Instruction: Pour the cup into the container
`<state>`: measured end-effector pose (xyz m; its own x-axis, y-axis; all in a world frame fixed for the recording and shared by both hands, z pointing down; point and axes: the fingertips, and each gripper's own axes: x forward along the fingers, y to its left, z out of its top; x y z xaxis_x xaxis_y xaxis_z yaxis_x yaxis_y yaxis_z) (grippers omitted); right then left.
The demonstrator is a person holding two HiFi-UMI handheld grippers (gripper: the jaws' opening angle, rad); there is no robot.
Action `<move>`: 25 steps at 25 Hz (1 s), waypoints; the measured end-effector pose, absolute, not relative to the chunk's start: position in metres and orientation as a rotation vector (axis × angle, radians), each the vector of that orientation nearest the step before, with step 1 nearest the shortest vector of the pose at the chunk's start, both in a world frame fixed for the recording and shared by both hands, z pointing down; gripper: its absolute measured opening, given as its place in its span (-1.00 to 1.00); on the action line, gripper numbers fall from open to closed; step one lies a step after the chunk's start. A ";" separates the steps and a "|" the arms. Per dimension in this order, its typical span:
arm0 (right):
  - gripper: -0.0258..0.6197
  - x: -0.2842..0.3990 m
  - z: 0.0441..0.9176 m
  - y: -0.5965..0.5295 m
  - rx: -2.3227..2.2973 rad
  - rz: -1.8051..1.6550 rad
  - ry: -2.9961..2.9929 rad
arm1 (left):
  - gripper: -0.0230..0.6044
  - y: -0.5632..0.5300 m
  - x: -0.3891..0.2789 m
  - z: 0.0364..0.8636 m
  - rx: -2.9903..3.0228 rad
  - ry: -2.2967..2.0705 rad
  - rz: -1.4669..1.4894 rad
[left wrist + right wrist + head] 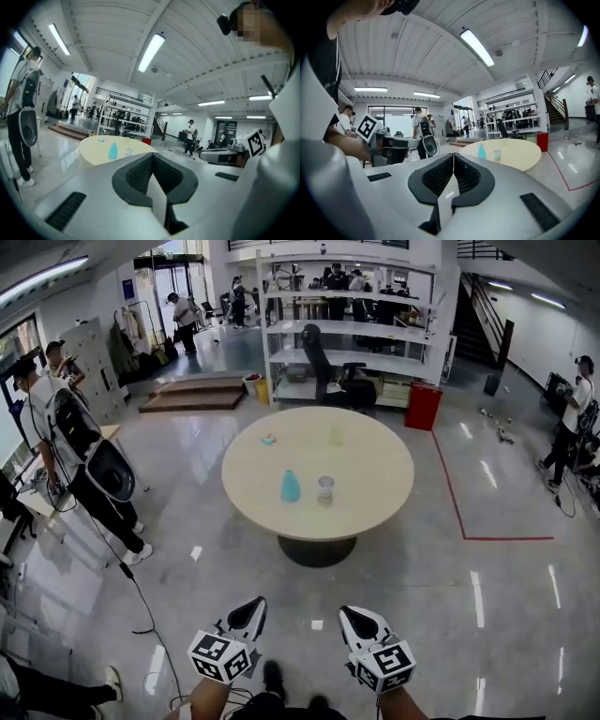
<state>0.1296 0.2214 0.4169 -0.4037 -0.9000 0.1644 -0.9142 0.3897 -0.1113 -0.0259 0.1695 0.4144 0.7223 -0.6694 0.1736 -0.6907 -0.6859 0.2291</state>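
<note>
A round beige table [375, 493] stands well ahead of me on the glossy floor. Near its front stand a blue bottle-shaped container [291, 487] and, just to its right, a clear cup [325, 489]. Farther back are a pale green cup [336, 435] and a small blue item [269, 439]. My left gripper [251, 607] and right gripper [349, 615] are held low at the bottom of the head view, far short of the table, both shut and empty. The left gripper view shows the container [113, 151] and cup [129, 151] far off; so does the right gripper view, with container [482, 151] and cup [497, 155].
A person with a backpack [70, 442] stands at the left, with a cable [141, 596] trailing over the floor. White shelves [347, 324], an office chair and a red bin [423, 406] are behind the table. Red tape [459, 502] marks the floor at right, where another person [572, 418] stands.
</note>
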 end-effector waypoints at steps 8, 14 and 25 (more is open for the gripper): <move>-0.90 0.107 0.391 0.288 1.635 0.218 -2.587 | -0.96 0.248 -0.027 0.394 2.699 -1.034 0.107; -0.90 0.070 0.385 0.329 1.715 0.200 -2.551 | -0.96 0.304 -0.053 0.395 2.746 -0.952 0.055; -0.90 -0.029 0.414 0.451 1.822 0.285 -2.428 | -0.96 0.425 -0.156 0.423 2.732 -0.818 0.051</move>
